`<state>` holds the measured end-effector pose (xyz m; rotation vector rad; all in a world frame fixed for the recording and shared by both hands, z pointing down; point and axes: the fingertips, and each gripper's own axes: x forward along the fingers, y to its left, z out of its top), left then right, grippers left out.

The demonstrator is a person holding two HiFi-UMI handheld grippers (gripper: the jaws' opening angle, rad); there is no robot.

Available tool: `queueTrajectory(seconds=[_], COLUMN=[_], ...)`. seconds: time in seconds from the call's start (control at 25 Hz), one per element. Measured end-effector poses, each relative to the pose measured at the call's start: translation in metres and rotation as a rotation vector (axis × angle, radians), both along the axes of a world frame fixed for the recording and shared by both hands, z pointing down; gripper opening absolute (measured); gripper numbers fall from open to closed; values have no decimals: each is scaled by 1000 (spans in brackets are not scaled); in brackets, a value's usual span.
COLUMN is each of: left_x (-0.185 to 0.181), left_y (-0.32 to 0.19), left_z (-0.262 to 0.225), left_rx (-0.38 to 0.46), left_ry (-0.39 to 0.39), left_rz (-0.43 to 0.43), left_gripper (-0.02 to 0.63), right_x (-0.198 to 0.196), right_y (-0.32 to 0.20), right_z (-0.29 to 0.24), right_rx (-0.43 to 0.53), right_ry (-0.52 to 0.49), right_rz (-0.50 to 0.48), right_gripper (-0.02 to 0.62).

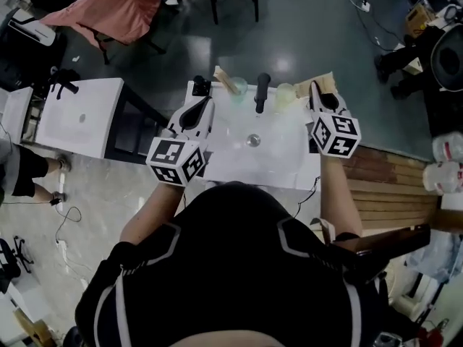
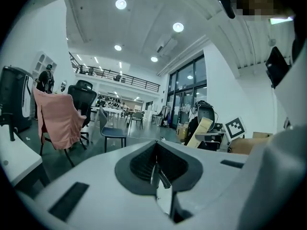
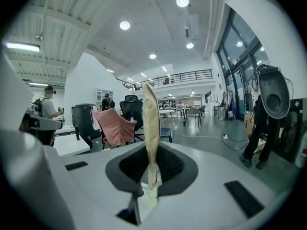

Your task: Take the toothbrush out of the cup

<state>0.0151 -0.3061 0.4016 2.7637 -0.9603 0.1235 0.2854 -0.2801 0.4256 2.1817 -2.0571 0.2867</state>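
Seemingly level, right gripper [image 3: 149,186] with toothbrush [image 3: 151,128].

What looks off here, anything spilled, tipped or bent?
Nothing spilled or damaged that I can see. One oddity: the right gripper pinches the toothbrush near its lower end, so most of it sticks up unsupported above the jaws. The left gripper is shut and empty.
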Motion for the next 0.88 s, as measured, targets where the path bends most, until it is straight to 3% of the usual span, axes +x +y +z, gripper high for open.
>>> queueTrajectory(seconds=[0.64,0.88], left_x=[14,22], left_y=[-23,-40], left_z=[16,50], left_rx=[12,-43], left_ry=[4,-4], left_rz=[60,74], left_gripper=[5,6], right_x=[-4,-2], right_y=[32,44], right_z=[-41,-43], right_rx=[50,45], right_ry=[16,23], right_rz=[51,81], right_gripper=[41,41])
